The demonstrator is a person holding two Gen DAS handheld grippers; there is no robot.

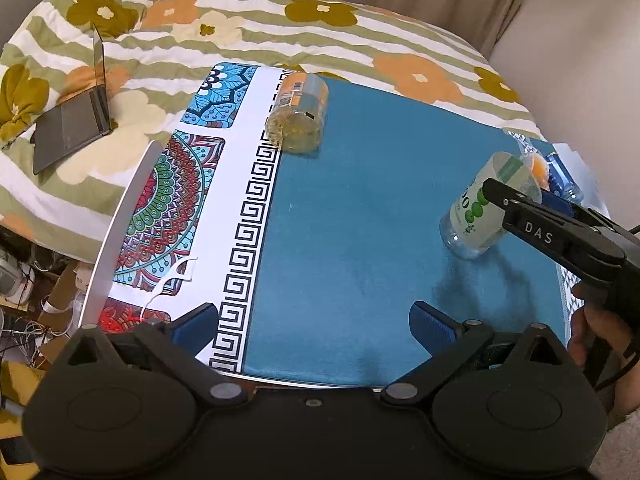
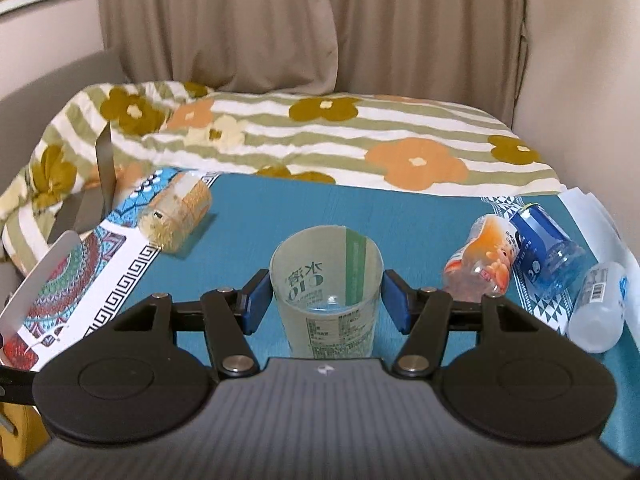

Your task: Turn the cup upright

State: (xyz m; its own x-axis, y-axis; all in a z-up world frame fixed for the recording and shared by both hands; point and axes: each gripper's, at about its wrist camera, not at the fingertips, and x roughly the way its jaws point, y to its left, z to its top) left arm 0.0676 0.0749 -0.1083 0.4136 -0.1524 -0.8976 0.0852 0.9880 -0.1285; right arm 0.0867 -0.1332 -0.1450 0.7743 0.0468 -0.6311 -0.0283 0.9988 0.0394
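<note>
Near edge: left gripper (image 1: 314,326) low over teal counter (image 1: 360,200), jaws apart, holding nothing. Mid-right: right gripper (image 2: 325,298) w/ jaws either side of clear cup (image 2: 326,296), pads right at cup walls but firm clamp can't tell; cup mouth-up, tilted in left view. Right: orange-label bottle (image 2: 482,266), blue bottle (image 2: 550,250), clear bottle (image 2: 598,306) lying down. Far left: yellow-label cup (image 1: 298,114) on its side. Beyond: floral bedding (image 1: 240,28), laptop (image 1: 74,124).
</note>
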